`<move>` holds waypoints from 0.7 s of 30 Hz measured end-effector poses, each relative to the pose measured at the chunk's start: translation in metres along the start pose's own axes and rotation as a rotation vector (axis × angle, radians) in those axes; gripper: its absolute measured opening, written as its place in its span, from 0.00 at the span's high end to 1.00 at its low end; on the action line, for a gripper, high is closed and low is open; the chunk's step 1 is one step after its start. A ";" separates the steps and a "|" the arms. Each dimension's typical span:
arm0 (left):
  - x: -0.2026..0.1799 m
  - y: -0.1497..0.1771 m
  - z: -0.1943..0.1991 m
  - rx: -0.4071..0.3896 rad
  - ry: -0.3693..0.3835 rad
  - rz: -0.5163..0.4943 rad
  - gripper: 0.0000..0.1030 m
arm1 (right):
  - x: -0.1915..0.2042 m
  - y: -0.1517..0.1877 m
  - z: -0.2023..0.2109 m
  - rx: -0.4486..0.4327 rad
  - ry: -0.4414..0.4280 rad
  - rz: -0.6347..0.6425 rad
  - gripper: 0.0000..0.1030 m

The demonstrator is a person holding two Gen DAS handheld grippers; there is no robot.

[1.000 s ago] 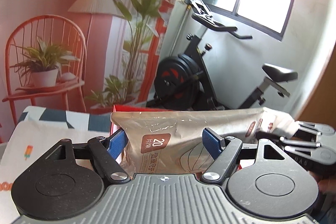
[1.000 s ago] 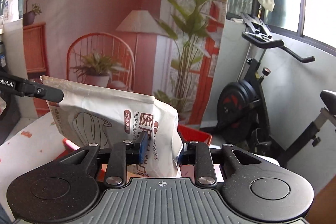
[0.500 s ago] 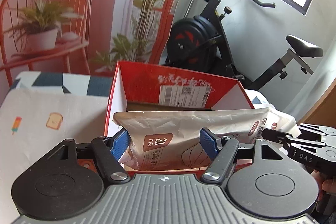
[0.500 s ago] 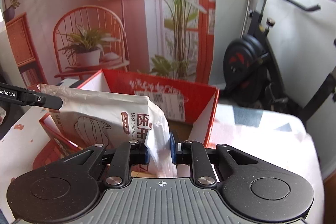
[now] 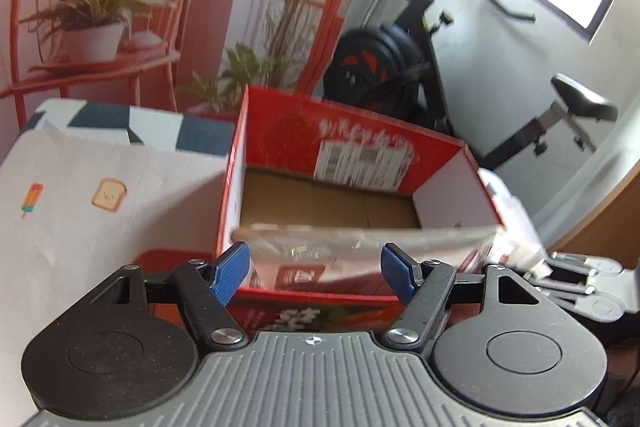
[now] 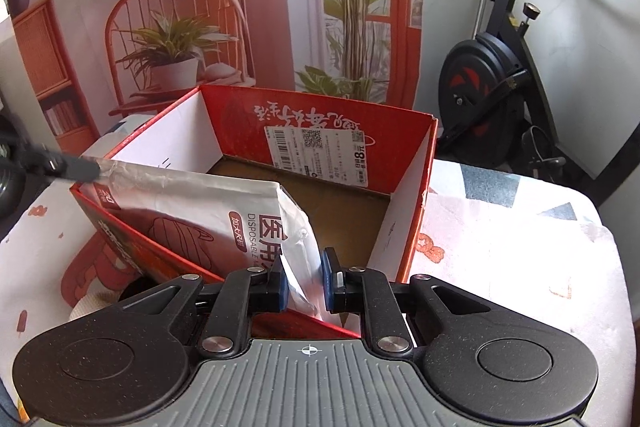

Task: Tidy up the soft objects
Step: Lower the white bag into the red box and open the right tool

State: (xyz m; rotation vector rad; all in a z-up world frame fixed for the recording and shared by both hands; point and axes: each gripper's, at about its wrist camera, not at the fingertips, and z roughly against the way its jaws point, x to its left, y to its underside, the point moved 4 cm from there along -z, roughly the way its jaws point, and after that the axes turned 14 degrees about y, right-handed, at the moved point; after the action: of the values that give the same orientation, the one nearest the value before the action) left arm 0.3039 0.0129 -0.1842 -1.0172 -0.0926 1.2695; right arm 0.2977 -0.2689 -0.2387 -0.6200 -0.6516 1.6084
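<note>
The soft white pack (image 6: 224,215), a crinkly plastic bag printed "DISPOSABLE" with red Chinese lettering, hangs inside the near end of the open red cardboard box (image 6: 320,123), its lower part below the rim and its top seam above it. The box stands on the bench (image 6: 520,247), which is covered by a pale cloth printed with small cartoon shapes (a slice of toast and an ice lolly show in the left view). The brown bottom of the box is bare beyond the pack.

The right tool (image 6: 305,279) is clenched on the pack's right-hand end: its blue pads sit close together with the crumpled side edge of the bag squeezed between them. Its jaws have just been closing, with the bag between them.

The left tool (image 5: 315,273) has its blue pads spread wide, one at each side of the pack's other end (image 5: 360,247). That part of the picture is blurred, so whether the pads press on the bag or merely flank it I cannot tell. Its jaws have just been closing a little, with the bag between them. From the right view, the left tool's dark finger (image 6: 76,169) reaches the pack's top left corner, above the box's left wall.

Behind the bench hangs a printed backdrop (image 6: 180,7) of a red chair, lamp and plants, and a black exercise bike (image 6: 492,75) stands to the right.
</note>
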 end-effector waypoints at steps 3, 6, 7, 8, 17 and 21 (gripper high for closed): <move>-0.001 -0.012 0.014 -0.067 -0.011 0.029 0.28 | 0.001 0.002 0.002 -0.005 0.000 0.016 0.85; -0.005 -0.022 0.003 -0.063 -0.101 -0.001 0.29 | 0.002 0.003 0.004 -0.011 0.002 0.026 0.85; -0.006 -0.024 -0.004 -0.054 -0.129 -0.012 0.30 | 0.002 0.003 0.005 -0.012 0.002 0.024 0.85; -0.007 -0.025 -0.012 -0.042 -0.148 -0.018 0.34 | 0.002 0.004 0.005 -0.012 0.002 0.019 0.85; -0.021 -0.002 -0.044 0.051 -0.153 -0.120 0.36 | -0.006 0.005 0.012 0.007 0.043 -0.057 0.67; -0.021 0.006 -0.041 0.064 -0.143 -0.149 0.36 | -0.014 -0.003 0.033 -0.062 0.075 -0.140 0.52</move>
State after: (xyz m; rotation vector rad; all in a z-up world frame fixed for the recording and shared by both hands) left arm 0.3155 -0.0282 -0.2020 -0.8477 -0.2326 1.1999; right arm 0.2779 -0.2851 -0.2136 -0.6624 -0.6768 1.4330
